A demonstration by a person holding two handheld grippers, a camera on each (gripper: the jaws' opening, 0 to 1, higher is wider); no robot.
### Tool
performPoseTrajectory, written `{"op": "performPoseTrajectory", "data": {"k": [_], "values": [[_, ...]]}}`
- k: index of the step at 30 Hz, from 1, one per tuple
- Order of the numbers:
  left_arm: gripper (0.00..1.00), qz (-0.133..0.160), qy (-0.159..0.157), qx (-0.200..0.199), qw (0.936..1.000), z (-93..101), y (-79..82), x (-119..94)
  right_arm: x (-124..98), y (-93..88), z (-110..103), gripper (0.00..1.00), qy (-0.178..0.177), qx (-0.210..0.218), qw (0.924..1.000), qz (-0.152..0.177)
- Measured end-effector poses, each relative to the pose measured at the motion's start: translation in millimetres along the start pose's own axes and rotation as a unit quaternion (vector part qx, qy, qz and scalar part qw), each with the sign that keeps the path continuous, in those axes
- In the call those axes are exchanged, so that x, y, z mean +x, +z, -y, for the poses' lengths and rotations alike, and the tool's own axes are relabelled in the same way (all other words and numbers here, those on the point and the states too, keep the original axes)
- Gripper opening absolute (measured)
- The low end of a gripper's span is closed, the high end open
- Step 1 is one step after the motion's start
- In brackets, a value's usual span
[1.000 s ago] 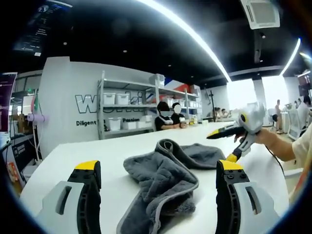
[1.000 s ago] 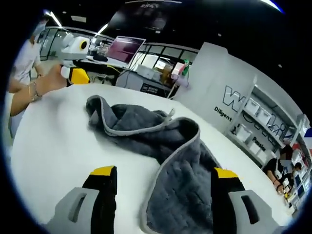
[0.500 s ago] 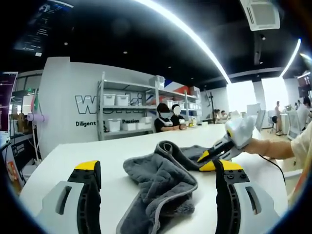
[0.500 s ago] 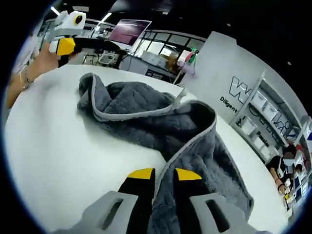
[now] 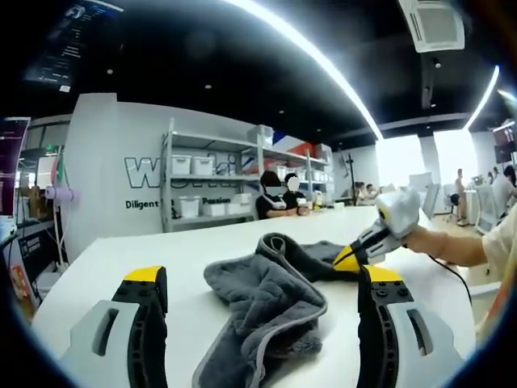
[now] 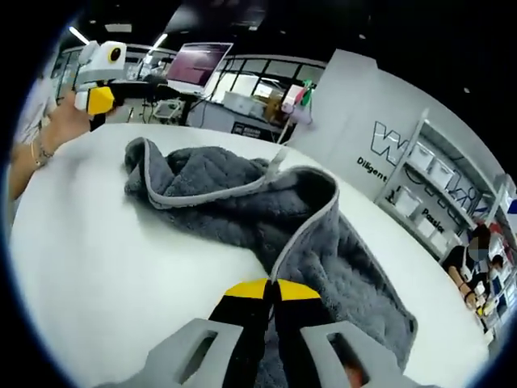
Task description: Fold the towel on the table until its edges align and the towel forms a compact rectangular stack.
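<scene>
Towel [image 6: 242, 210] edge in right tongs [image 6: 271, 293]; left tongs [image 5: 262, 295] agape.

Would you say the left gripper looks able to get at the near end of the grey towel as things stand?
Probably yes. The left gripper is open, with the towel lying crumpled on the white table directly ahead between its jaws, nothing intervening. The right gripper is shut on the towel's edge farther along.
</scene>
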State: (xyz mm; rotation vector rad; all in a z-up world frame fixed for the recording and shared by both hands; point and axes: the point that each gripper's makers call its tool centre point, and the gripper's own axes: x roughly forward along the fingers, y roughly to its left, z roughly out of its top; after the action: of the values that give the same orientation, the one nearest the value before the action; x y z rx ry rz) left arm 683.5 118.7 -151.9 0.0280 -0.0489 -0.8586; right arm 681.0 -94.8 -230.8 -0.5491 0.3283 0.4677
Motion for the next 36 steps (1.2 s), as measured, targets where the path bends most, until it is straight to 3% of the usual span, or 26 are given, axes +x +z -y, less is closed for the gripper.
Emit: {"op": "performPoseTrajectory", "data": {"k": [7, 14, 17, 21, 25, 27, 32, 36], "values": [[0.96, -0.001, -0.001, -0.001, 1.0, 0.8, -1.0, 0, -34, 14.4, 31, 0.0, -0.049, -0.002, 0.9978, 0.044], [0.96, -0.003, 0.0, -0.001, 1.0, 0.1, -2.3, 1, -80, 9.2, 72, 0.0, -0.098, 0.002, 0.9926, 0.072], [0.96, -0.004, 0.001, -0.002, 1.0, 0.7, -3.2, 2, -102, 7.8, 83, 0.0, -0.101, -0.002, 0.9909, 0.089], [0.96, -0.006, 0.001, -0.002, 1.0, 1.4, -4.6, 2, -127, 9.1, 79, 0.0, -0.075, -0.046, 0.9886, 0.122], [0.96, -0.006, 0.002, -0.003, 1.0, 1.8, -5.3, 3, -152, 1.3, 53, 0.0, -0.014, -0.102, 0.9831, 0.151], [0.96, -0.006, 0.001, -0.003, 1.0, 1.6, -5.6, 3, -161, -9.7, 44, 0.0, 0.006, -0.131, 0.9807, 0.145], [0.96, -0.01, 0.002, -0.003, 0.9999, -0.1, -8.4, 3, -174, -35.0, 19, 0.0, 0.088, -0.122, 0.9778, 0.146], [0.96, -0.015, 0.003, -0.003, 0.9999, 0.4, -10.9, 2, -175, -56.7, 11, 0.0, 0.127, -0.117, 0.9781, 0.116]]}}
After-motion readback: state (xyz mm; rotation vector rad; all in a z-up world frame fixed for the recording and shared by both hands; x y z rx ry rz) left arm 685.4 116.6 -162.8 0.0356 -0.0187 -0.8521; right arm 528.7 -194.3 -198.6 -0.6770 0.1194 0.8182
